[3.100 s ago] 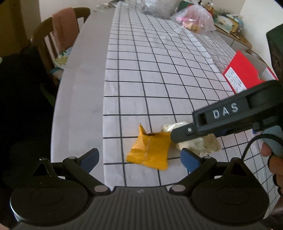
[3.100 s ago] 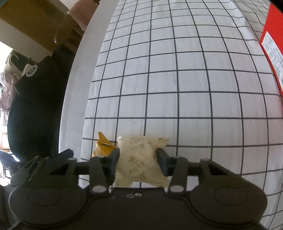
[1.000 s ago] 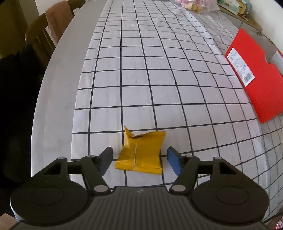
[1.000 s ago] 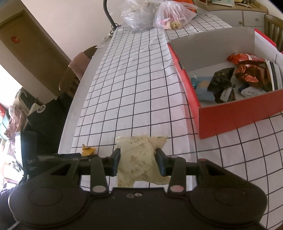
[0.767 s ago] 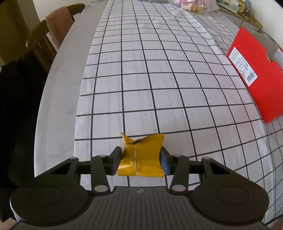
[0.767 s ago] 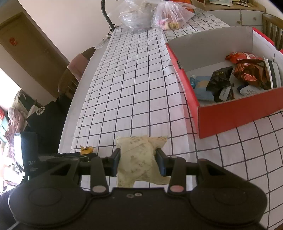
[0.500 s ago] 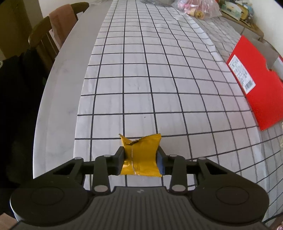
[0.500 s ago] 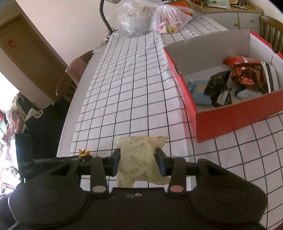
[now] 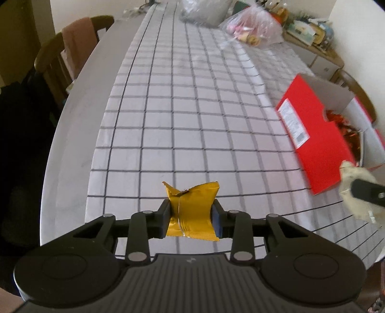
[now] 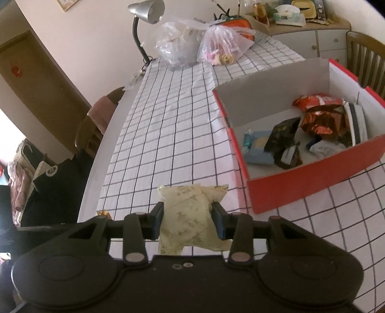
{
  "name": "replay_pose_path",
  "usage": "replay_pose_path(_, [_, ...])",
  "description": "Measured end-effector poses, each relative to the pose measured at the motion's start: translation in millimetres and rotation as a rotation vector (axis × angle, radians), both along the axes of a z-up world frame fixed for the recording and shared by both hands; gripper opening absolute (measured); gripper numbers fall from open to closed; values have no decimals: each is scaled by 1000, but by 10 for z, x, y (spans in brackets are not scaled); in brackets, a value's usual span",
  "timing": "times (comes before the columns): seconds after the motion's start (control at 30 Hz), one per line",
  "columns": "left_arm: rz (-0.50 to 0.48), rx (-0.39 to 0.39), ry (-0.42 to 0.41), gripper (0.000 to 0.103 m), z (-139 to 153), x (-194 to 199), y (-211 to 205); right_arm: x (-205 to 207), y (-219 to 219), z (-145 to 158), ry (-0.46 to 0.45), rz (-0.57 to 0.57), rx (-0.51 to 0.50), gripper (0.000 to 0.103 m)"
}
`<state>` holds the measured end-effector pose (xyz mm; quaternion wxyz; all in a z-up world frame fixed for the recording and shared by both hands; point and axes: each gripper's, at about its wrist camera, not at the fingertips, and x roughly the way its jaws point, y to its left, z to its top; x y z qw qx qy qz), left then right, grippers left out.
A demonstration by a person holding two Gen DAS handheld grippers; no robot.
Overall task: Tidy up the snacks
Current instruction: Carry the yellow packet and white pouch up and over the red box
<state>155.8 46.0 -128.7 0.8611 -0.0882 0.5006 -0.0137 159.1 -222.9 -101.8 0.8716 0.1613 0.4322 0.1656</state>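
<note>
My left gripper [image 9: 191,218] is shut on a yellow snack packet [image 9: 192,211], which hangs lifted above the checked tablecloth [image 9: 192,108]. My right gripper [image 10: 188,220] is shut on a pale cream snack bag [image 10: 190,218], held over the cloth short of the red box [image 10: 300,183]. The box stands open at the right and holds several snack packs [image 10: 317,120]. In the left wrist view the red box [image 9: 315,134] lies to the right, and the cream bag [image 9: 358,190] shows at the right edge pinched by the other gripper's finger.
Two clear plastic bags [image 10: 204,45] and a desk lamp [image 10: 144,14] stand at the table's far end. A wooden chair [image 9: 65,53] with a cloth over its back is at the left side. A sideboard [image 10: 312,31] and another chair [image 10: 365,57] stand behind the box.
The left gripper closed on the yellow packet and lifted it off the cloth. The right gripper kept its hold on the cream bag and tilted up a little, so more of the box shows.
</note>
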Motion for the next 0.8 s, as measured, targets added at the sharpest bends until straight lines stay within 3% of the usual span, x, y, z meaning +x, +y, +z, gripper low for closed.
replay_pose_path(0.43, [-89, -7, -94, 34, 615, 145, -693, 83, -657, 293, -115, -65, -28, 41])
replay_pose_path(0.8, [-179, 3, -128, 34, 825, 413, -1518, 322, -1284, 383, -154, -100, -82, 41])
